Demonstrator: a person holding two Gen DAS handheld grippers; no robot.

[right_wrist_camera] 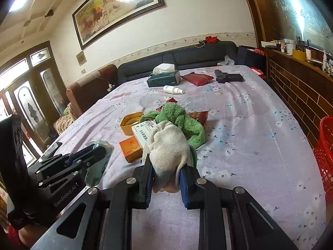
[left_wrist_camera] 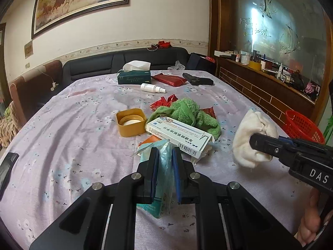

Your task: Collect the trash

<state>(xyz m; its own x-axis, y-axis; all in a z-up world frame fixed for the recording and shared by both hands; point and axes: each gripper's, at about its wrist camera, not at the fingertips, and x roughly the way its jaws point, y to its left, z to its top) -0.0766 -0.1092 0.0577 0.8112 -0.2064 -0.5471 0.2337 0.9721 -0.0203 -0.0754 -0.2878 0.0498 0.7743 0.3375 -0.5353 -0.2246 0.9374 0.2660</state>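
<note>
We see the left gripper [left_wrist_camera: 165, 156] clenched on a crumpled pale-blue plastic wrapper [left_wrist_camera: 165, 166], which hangs down between the blue pads. The right gripper [right_wrist_camera: 166, 166] grips a wadded cream cloth [right_wrist_camera: 166, 145] that bulges up past its fingertips.

Only the left wrist view shows the cloth from the side, lifted off the tablecloth [left_wrist_camera: 62, 125], and part of a hand [left_wrist_camera: 310, 225] under the right gripper's handle. Only the right wrist view shows an orange box [right_wrist_camera: 131, 148] lying just left of the cloth; in the left view it is mostly hidden behind the wrapper.

Just ahead of both sets of fingers we note a white medicine carton [left_wrist_camera: 179, 136], resting on a green towel [left_wrist_camera: 187, 112] with red wrappers [left_wrist_camera: 164, 102] under it. A yellow lid [left_wrist_camera: 131, 121] sits left of the carton. Farther out: a white spray bottle [left_wrist_camera: 153, 88], a tissue box [left_wrist_camera: 134, 76], a red packet [left_wrist_camera: 168, 79], a black toy pistol [left_wrist_camera: 197, 80]. A red basket [left_wrist_camera: 303, 126] stands beyond the table edge, right of the right gripper.
</note>
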